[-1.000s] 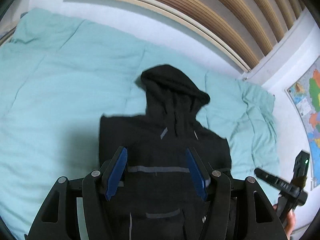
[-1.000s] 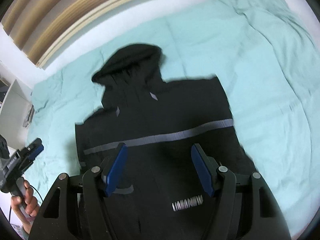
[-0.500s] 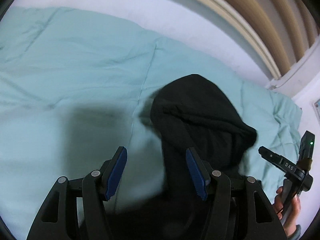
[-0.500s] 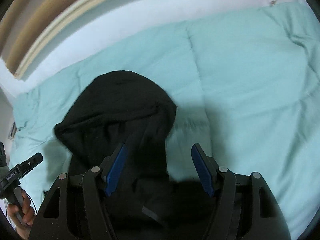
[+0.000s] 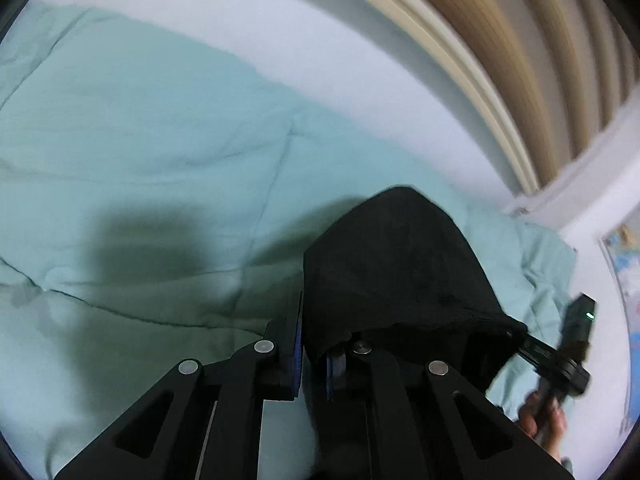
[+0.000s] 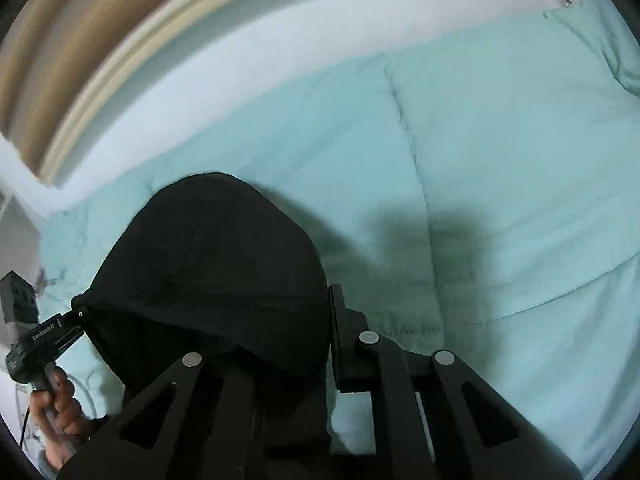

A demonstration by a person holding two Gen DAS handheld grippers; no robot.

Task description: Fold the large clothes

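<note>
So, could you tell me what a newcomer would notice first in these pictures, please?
The black hood of a hoodie fills the lower middle of both views, with both grippers' fingers closed on its opposite edges. It lies on a mint-green comforter that covers most of the scene. A slatted wooden headboard curves across the top.

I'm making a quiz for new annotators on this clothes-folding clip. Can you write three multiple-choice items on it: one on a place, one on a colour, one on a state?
1. Where does the hood lie?
A. on a quilt
B. on a chair
C. in a basket

2. What colour is the quilt?
A. red
B. pale green
C. grey

3. How is the left gripper?
A. wide open
B. out of view
C. shut on the hood

Answers:
1 A: the black hood rests on the quilt.
2 B: the bedding is pale green in both views.
3 C: the left gripper has its blue pads pinching the hood's edge.
</note>
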